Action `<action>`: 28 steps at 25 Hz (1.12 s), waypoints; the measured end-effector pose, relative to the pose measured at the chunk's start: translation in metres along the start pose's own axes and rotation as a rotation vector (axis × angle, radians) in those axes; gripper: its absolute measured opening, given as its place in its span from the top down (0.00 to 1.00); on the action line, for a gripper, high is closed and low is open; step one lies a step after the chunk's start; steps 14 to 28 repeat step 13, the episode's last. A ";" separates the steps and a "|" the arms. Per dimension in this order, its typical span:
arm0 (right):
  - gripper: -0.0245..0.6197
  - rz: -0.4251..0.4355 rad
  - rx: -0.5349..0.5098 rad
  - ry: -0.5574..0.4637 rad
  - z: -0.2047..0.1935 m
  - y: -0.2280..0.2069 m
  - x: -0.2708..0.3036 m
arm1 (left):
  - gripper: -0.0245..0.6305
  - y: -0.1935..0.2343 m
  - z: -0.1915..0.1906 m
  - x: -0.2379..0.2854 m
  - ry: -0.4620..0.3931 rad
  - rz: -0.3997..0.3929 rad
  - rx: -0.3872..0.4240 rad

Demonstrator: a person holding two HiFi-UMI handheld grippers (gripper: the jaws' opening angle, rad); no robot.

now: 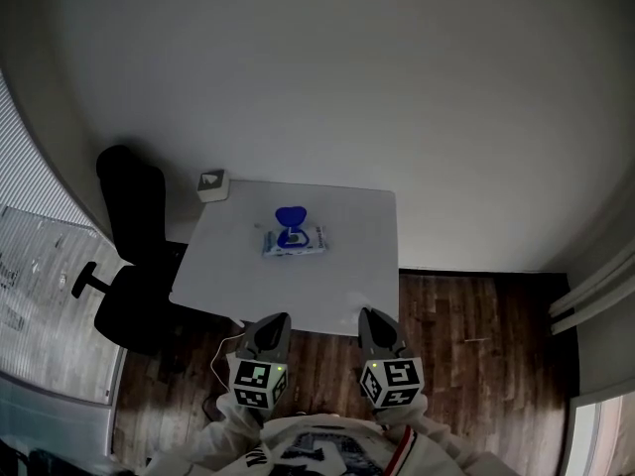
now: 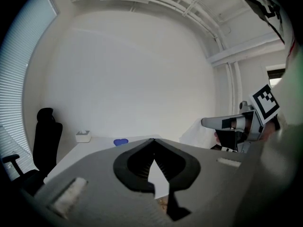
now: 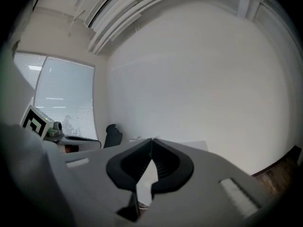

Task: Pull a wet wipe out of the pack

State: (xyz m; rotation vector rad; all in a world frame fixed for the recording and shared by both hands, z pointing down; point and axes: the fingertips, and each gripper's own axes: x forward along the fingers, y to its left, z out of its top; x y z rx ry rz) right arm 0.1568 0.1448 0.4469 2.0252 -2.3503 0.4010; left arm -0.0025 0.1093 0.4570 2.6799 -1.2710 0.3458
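The wet wipe pack (image 1: 295, 241) lies in the middle of the white table (image 1: 347, 276), its blue lid (image 1: 290, 215) standing open. Both grippers hover short of the table's near edge, well apart from the pack. My left gripper (image 1: 274, 321) is shut with nothing between its jaws; in the left gripper view its tips (image 2: 152, 140) meet, and the blue lid (image 2: 120, 142) shows just beyond them. My right gripper (image 1: 371, 317) is also shut and empty, its tips (image 3: 151, 139) closed in the right gripper view.
A small white box (image 1: 212, 183) sits by the table's far left corner. A black office chair (image 1: 134, 256) stands left of the table. Dark wooden floor (image 1: 476, 335) lies to the right, a white wall behind, and window blinds (image 1: 30, 157) at far left.
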 end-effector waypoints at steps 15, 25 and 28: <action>0.95 0.008 -0.024 0.008 -0.003 0.039 -0.005 | 0.96 0.020 -0.009 -0.026 -0.007 -0.004 -0.017; 0.95 0.008 -0.024 0.008 -0.003 0.039 -0.005 | 0.96 0.020 -0.009 -0.026 -0.007 -0.004 -0.017; 0.95 0.008 -0.024 0.008 -0.003 0.039 -0.005 | 0.96 0.020 -0.009 -0.026 -0.007 -0.004 -0.017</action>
